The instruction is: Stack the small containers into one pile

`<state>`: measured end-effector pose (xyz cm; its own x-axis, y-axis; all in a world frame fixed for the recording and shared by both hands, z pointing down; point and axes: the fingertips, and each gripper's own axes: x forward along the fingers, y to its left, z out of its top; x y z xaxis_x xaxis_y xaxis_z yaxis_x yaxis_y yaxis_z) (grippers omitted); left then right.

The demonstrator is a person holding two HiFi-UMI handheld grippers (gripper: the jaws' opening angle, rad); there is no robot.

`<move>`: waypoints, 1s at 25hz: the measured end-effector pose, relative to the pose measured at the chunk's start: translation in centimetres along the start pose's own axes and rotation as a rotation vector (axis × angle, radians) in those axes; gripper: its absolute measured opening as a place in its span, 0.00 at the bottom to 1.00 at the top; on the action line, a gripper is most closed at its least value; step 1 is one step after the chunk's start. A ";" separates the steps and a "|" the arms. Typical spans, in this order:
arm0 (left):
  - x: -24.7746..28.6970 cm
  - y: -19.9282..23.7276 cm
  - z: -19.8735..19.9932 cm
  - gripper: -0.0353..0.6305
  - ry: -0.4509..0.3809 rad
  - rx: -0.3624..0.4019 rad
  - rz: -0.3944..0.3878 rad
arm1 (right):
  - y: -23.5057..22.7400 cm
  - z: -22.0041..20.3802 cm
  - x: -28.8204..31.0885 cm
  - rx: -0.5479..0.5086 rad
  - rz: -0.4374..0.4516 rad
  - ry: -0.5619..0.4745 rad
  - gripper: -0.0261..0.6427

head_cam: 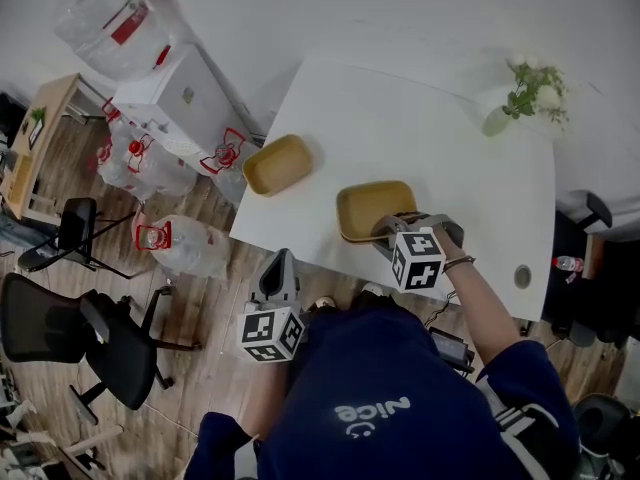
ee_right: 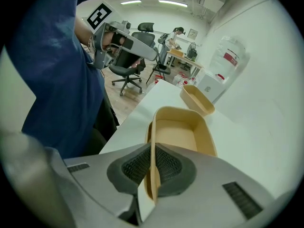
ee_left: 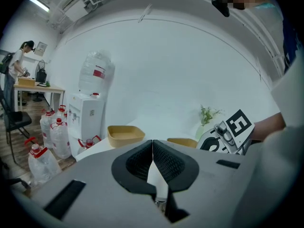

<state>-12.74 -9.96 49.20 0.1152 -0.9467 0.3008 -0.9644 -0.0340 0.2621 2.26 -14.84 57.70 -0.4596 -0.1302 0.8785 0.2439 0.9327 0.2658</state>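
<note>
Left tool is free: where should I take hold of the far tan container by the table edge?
Likely best: pinch the rim wall facing the left tool, one jaw inside, one outside. The far container sits open side up, thin-walled, near that table edge.

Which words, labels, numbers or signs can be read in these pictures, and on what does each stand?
"nice": white print with a smile curve on the person's dark blue shirt, upside down in the head view.
Red label on the water bottle: too small to read.
Left marker cube and right marker cube: black-and-white square patterns only, no letters.
</note>
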 end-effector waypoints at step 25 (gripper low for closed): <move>1.1 0.6 -0.6 0.08 0.031 -0.004 -0.015 | 0.3 0.6 0.5 0.064 0.036 -0.042 0.14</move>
<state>-13.03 -10.82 50.27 0.1369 -0.9358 0.3248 -0.9617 -0.0469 0.2701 1.61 -14.47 58.00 -0.4870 -0.0828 0.8695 0.2070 0.9562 0.2070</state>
